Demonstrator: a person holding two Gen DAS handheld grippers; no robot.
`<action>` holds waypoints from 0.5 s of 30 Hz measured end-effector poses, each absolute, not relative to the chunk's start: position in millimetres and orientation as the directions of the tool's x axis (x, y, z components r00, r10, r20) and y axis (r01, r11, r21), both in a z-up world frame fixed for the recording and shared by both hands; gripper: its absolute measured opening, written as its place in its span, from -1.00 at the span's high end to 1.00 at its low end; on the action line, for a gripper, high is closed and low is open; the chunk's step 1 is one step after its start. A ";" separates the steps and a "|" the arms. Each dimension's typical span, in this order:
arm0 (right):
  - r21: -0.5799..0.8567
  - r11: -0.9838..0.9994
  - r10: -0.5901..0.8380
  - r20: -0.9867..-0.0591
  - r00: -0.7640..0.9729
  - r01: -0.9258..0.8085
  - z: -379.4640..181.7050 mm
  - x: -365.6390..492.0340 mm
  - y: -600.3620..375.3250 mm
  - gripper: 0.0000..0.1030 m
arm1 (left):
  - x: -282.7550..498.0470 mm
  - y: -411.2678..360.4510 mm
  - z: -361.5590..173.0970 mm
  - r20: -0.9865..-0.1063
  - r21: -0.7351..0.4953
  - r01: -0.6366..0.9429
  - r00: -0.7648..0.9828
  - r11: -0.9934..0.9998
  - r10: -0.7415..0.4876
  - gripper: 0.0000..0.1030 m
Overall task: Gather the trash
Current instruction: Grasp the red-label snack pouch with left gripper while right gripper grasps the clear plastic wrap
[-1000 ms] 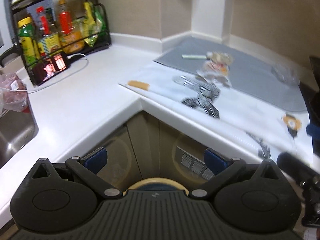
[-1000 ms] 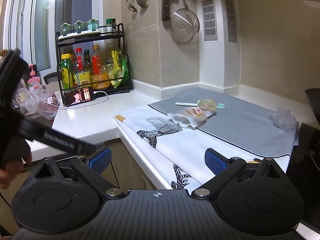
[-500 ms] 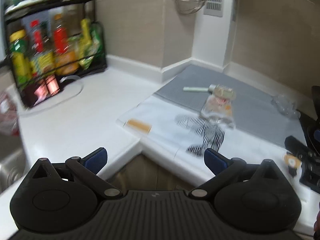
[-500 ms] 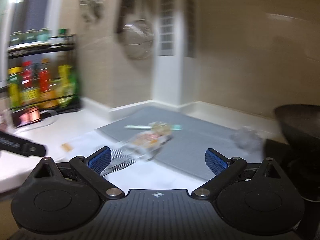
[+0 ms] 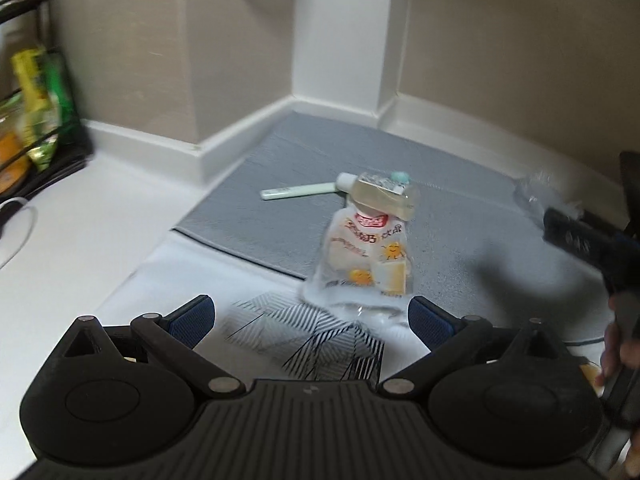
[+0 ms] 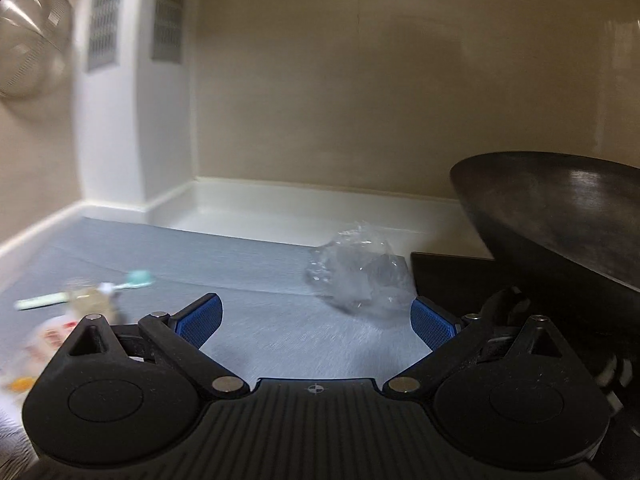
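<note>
Grey mat (image 5: 280,216): snack bag (image 5: 366,260), red label (writing blurred).

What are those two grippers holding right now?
Nothing: left gripper is open before the snack wrapper; right gripper is open near the crumpled plastic.

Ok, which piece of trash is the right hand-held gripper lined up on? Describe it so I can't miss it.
Find the grey mat in the counter's back corner, then its far right edge beside the black wok. There lies a crumpled clear plastic wad: see-through and unprinted, unlike the printed pouch and small bottle further left.
</note>
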State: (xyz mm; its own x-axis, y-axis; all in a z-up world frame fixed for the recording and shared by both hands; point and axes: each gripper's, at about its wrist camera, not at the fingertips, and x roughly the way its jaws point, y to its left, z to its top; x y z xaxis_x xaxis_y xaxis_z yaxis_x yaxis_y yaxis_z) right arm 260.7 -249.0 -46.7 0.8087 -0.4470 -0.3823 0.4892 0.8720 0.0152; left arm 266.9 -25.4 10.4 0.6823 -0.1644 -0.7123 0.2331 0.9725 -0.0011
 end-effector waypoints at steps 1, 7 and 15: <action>0.015 0.868 -0.451 -0.391 0.802 0.496 -49.1 271.4 -253.5 -0.95 | 274.7 -31.0 5.7 -0.719 -0.005 0.244 0.674 0.970 -0.173 -0.99; -0.022 0.816 -0.523 -0.453 0.721 0.578 -66.4 326.2 -283.6 -0.95 | 321.5 -55.3 -20.2 -0.774 -0.051 0.251 0.602 0.967 -0.197 -0.99; -0.002 0.841 -0.467 -0.507 0.725 0.541 -81.8 338.0 -289.7 0.82 | 343.2 -47.2 -29.2 -0.787 -0.144 0.227 0.564 0.963 -0.251 -0.55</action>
